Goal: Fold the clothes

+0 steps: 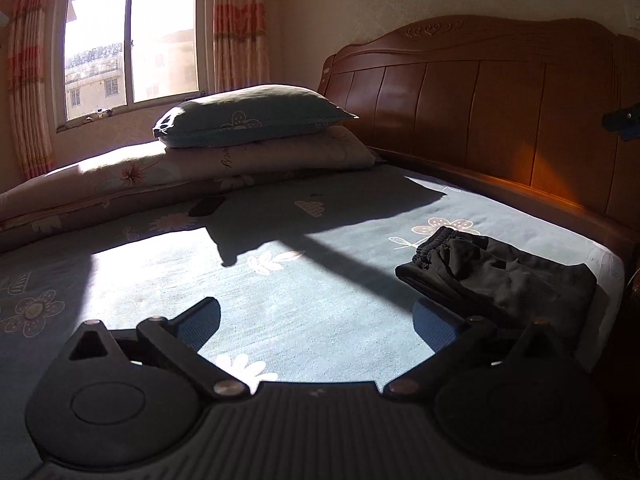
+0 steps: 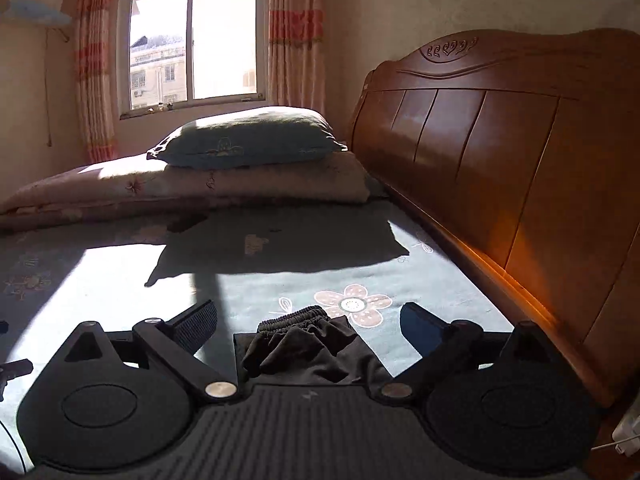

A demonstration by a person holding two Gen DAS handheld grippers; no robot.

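A dark garment with an elastic waistband (image 1: pixel 500 272) lies folded in a compact bundle on the blue flowered sheet (image 1: pixel 280 288), near the bed's right edge. My left gripper (image 1: pixel 316 320) is open above the sunlit sheet, with the garment just beyond its right finger (image 1: pixel 434 322). In the right wrist view the same garment (image 2: pixel 308 344) lies on the sheet between and just ahead of my right gripper's open fingers. The right gripper (image 2: pixel 308 320) holds nothing. Part of the right gripper (image 1: pixel 622 120) shows at the right edge of the left wrist view.
Two stacked pillows (image 1: pixel 256 128) and a folded flowered quilt (image 1: pixel 100 188) lie at the far side of the bed. A wooden headboard (image 2: pixel 500 152) runs along the right. A small dark flat object (image 1: pixel 206 206) rests by the quilt. The window (image 2: pixel 192 40) and curtains are behind.
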